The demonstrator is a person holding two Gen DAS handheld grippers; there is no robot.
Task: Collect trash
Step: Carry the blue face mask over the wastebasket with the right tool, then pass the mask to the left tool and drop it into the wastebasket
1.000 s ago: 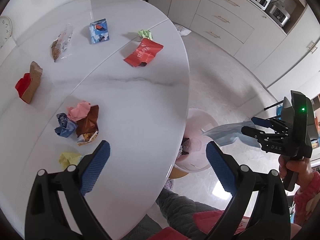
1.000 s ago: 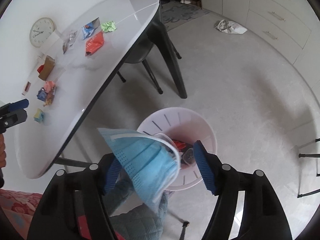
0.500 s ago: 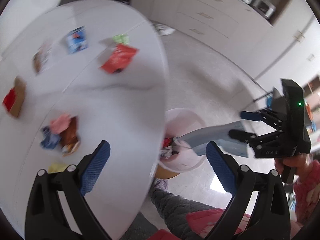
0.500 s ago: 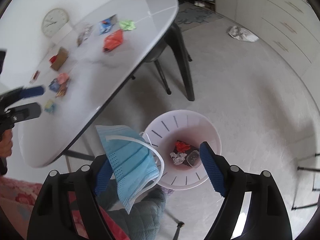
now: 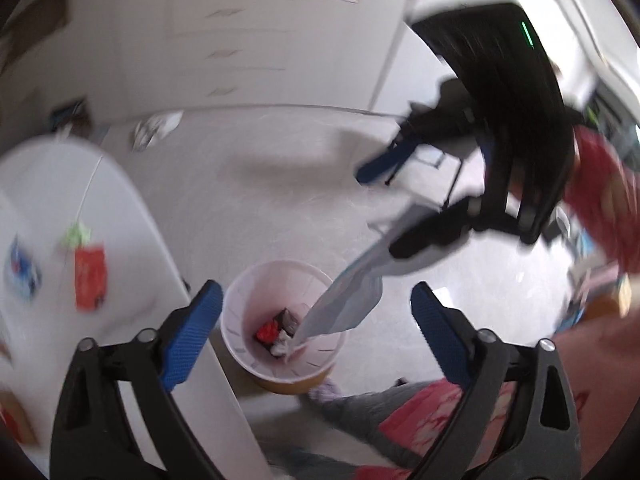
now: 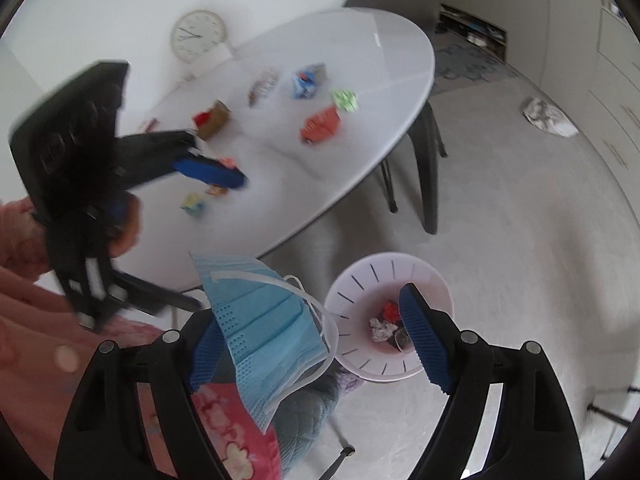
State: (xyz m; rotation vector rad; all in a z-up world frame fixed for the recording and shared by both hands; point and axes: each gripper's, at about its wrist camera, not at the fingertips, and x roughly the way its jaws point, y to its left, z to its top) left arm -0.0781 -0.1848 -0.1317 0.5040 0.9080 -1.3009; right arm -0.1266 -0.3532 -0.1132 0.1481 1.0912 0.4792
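Two claws are in play, and both stand with fingers spread apart; the left claw [image 5: 316, 316] holds nothing, while the right claw [image 6: 316, 344] has the blue face mask [image 6: 272, 332] draped against its left finger, not pinched between the two — so the mask looks to be clinging by friction or a caught ear loop rather than by any grip. Just ahead of the right claw's right finger, low on the floor, sits the pink bin [image 6: 360, 280] with a few scraps already inside; the mask hangs to the left of that bin, over the person's lap more than over the opening. From the left claw the bin [image 5: 240, 308] lies straight between its fingers, and the mask [image 5: 344, 304] dangles down toward the rim from above right.

The risk, as I judge it: the mask drops short and lands on the lap or the floor beside the bin, because it is off to one side of the opening; or it stays snagged on the finger and needs a shake. More wrappers wait on the worktop [image 6: 380, 60], ahead and to the left of the right claw — the red packet [image 6: 322, 124], the green wad [image 6: 345, 100] and others; the task is far from done.
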